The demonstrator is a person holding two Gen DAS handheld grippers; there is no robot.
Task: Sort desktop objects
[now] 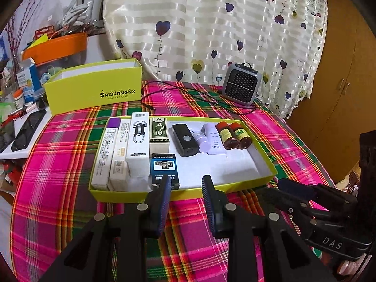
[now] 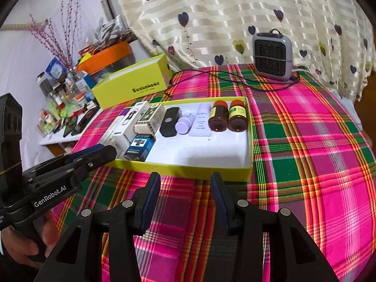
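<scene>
My left gripper (image 1: 186, 183) hangs with its jaws parted and nothing between them, just short of the near wall of the shallow yellow tray (image 1: 265, 164), above the pink-and-green plaid cloth (image 1: 58, 155). My right gripper (image 2: 185, 179) is likewise spread and empty, just before the same tray's near wall. Inside the tray, nearest the front wall, lies a blue-and-black box (image 1: 163, 164). Beside it toward the tray's left end, 3 long white cartons (image 1: 119, 150) lie side by side. Behind the blue-and-black box sits a green-labelled box (image 1: 159, 132). Toward the tray's right come a black remote-like unit (image 1: 184, 141), a small lilac bottle (image 1: 201, 142), a white tube (image 1: 215, 138) and 2 amber bottles with red caps (image 1: 233, 135), the pair touching each other near the tray's far right corner. Beyond the tray's far left corner stands an open yellow box marked SHISHANGNX (image 1: 96, 89). A black cable (image 1: 188, 91) trails behind the tray to a grey fan heater (image 1: 242, 87), which stands before a heart-print curtain (image 1: 211, 23).
</scene>
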